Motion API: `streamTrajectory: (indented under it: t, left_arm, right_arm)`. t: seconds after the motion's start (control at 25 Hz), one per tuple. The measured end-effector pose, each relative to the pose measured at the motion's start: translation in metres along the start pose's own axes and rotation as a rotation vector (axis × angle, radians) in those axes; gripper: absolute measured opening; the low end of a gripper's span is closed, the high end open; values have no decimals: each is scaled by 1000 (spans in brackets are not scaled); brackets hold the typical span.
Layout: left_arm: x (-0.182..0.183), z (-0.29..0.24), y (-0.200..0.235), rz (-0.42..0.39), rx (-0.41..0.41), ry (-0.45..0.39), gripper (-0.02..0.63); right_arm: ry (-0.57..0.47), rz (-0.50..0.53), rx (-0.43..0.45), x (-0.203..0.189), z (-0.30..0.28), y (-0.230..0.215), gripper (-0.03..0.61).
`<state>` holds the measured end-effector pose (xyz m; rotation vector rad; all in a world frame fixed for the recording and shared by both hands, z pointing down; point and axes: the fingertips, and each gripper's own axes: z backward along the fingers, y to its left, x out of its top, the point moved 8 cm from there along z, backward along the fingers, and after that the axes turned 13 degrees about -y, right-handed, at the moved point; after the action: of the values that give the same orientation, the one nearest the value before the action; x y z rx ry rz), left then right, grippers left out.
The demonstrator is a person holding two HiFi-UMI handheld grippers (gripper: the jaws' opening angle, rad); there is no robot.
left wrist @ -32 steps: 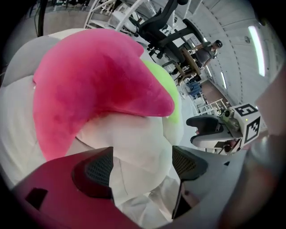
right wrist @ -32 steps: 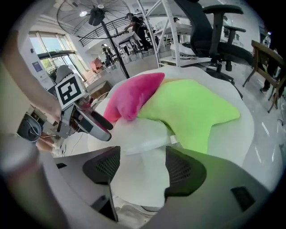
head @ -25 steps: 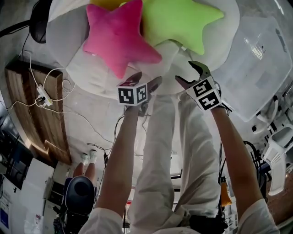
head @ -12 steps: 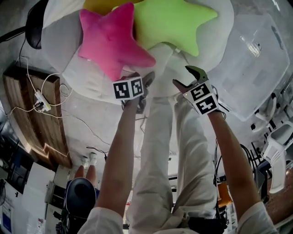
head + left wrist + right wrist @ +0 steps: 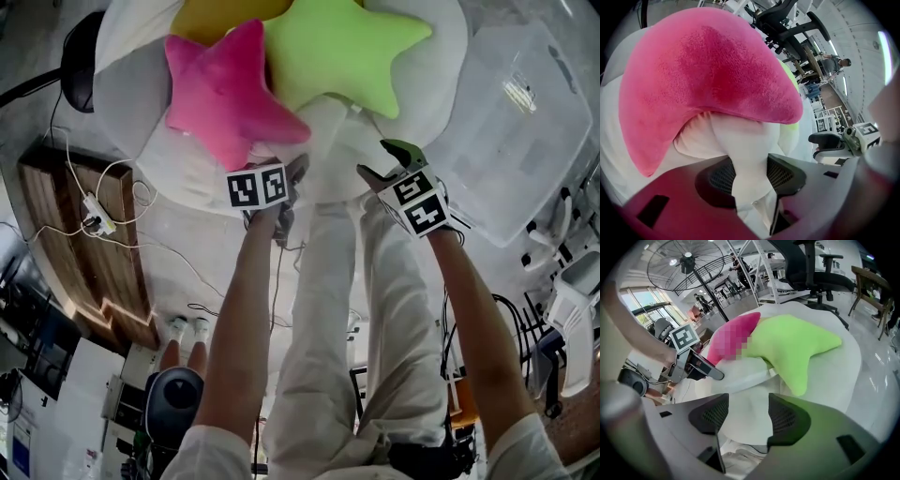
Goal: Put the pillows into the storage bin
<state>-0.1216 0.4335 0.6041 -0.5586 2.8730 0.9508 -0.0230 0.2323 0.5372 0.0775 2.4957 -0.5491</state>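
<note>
Left tongs just closing on white pillow, pink star above

Left gripper closing, pinching cushion; right gripper closing, fingers apart.

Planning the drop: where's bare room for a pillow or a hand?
The clear bin looks empty. Bare cushion rim between the green pillow and the bin. Crowded: pink pillow, yellow pillow and green overlap on top.
</note>
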Motion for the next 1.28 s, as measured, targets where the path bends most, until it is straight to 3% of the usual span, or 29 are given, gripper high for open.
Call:
streamTrajectory:
  t: [0.6, 0.84, 1.28]
  left_arm:
    - [0, 23, -31, 59, 4, -50, 174]
    - [-8, 33, -52, 44, -20, -58, 109]
    - [-21, 41, -90, 15, -62, -47, 77]
  right_arm:
    - [-71, -38, -54, -2, 40, -23, 270]
    - [-76, -40, -55, 1, 54, -26, 270]
    - [-106, -59, -69, -4, 87, -36, 268]
